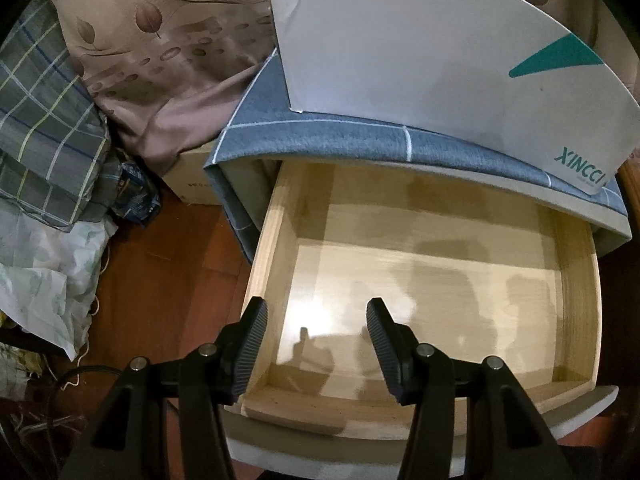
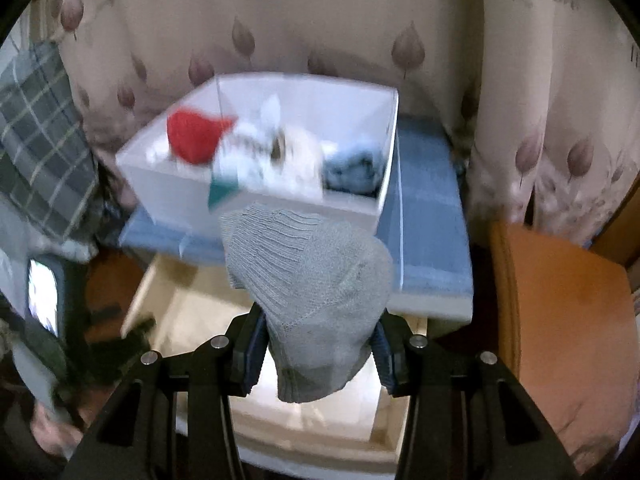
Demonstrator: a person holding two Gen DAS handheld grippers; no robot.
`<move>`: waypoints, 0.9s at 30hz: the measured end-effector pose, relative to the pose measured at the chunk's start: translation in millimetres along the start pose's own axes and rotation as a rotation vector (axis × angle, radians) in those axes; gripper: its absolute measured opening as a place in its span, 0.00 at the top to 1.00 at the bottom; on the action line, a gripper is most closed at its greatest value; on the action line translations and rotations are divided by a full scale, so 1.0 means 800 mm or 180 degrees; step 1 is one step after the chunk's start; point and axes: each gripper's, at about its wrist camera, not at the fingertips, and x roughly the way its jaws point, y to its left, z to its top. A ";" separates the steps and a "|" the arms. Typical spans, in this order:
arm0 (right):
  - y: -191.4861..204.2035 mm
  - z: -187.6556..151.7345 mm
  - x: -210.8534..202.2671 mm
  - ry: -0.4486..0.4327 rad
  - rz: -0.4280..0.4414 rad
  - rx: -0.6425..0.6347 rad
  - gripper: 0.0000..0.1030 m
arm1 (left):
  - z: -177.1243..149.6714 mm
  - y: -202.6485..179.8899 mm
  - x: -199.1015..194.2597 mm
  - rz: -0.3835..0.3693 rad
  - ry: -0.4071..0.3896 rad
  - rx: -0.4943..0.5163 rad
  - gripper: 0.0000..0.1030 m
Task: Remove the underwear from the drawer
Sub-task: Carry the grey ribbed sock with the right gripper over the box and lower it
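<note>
The wooden drawer (image 1: 270, 240) stands pulled out, and nothing lies on its pale bottom in the left wrist view. My left gripper (image 1: 316, 308) hangs open above the drawer's front left corner, with nothing between its fingers. In the right wrist view my right gripper (image 2: 318, 322) is shut on a grey knitted garment (image 2: 312, 272). The garment bulges up between the pads and hangs above the open drawer (image 2: 188, 308). Behind it, a white box (image 2: 160, 176) on the cabinet top holds red, white and blue garments.
A blue-grey checked cloth (image 1: 360, 140) covers the cabinet top under the white box (image 1: 400, 52). Leaf-patterned curtains (image 2: 320, 20) hang behind. Plaid bedding (image 1: 44, 120) and bags crowd the wooden floor on the left. An orange-brown piece of furniture (image 2: 560, 320) stands to the right.
</note>
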 end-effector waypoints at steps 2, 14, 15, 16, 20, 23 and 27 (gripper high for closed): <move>0.000 0.026 -0.005 -0.0076 0.0017 0.0033 0.59 | 0.000 0.000 0.000 0.0001 0.0001 -0.0002 0.49; -0.004 0.127 0.060 -0.0063 -0.0099 0.0250 0.58 | 0.000 0.005 -0.001 0.0056 -0.0056 -0.0018 0.49; -0.004 0.132 0.068 -0.0037 -0.0131 0.0241 0.58 | 0.000 0.005 -0.002 0.0063 -0.0069 -0.0009 0.49; -0.004 0.135 0.079 0.0000 -0.0157 0.0236 0.58 | 0.000 0.004 -0.002 0.0070 -0.0076 -0.0001 0.49; -0.007 0.139 0.119 0.0129 -0.0217 0.0260 0.58 | -0.002 -0.001 -0.001 0.0128 -0.0106 0.0059 0.49; -0.007 0.136 0.147 0.0239 -0.0249 0.0242 0.58 | -0.003 -0.003 -0.002 0.0143 -0.0128 0.0066 0.49; -0.001 0.132 0.162 0.0215 -0.0317 0.0134 0.54 | -0.003 -0.004 -0.001 0.0149 -0.0121 0.0070 0.49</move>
